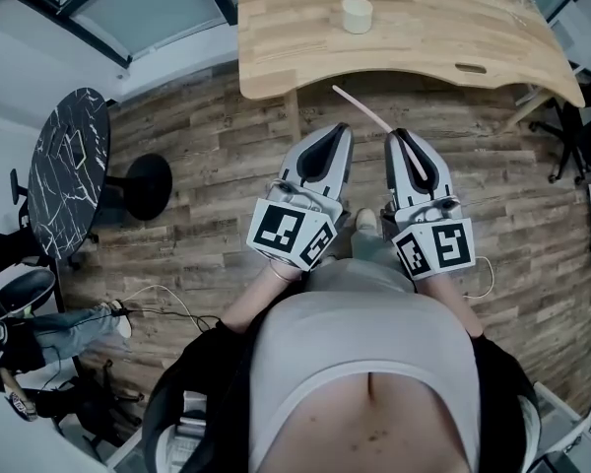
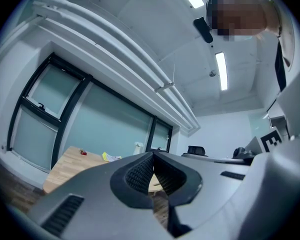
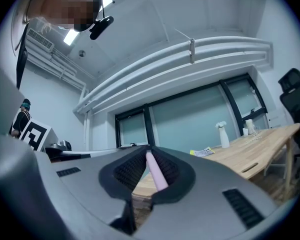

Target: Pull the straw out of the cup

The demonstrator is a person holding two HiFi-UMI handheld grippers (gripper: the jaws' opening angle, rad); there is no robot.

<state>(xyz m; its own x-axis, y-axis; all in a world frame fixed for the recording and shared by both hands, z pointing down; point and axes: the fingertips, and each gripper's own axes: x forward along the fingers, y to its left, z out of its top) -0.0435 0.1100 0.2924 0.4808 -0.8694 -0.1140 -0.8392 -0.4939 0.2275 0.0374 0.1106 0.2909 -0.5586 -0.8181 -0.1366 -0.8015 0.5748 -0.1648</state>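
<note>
A pale cup (image 1: 357, 15) stands on the wooden table (image 1: 443, 42), far from both grippers and with no straw in it. The pink straw (image 1: 364, 112) sticks out slantwise from my right gripper (image 1: 400, 136), which is shut on it; in the right gripper view the straw (image 3: 157, 173) lies clamped between the ribbed pads. My left gripper (image 1: 342, 129) is held beside the right one, over the plank floor in front of the person's body. Its jaws meet at the tips (image 2: 153, 154) with nothing between them.
A black marble-top round table (image 1: 69, 161) and a black stool base (image 1: 146, 185) stand at the left. An office chair (image 1: 581, 131) is at the right of the wooden table. Cables (image 1: 158, 308) lie on the floor. A spray bottle (image 3: 223, 134) stands on the wooden table.
</note>
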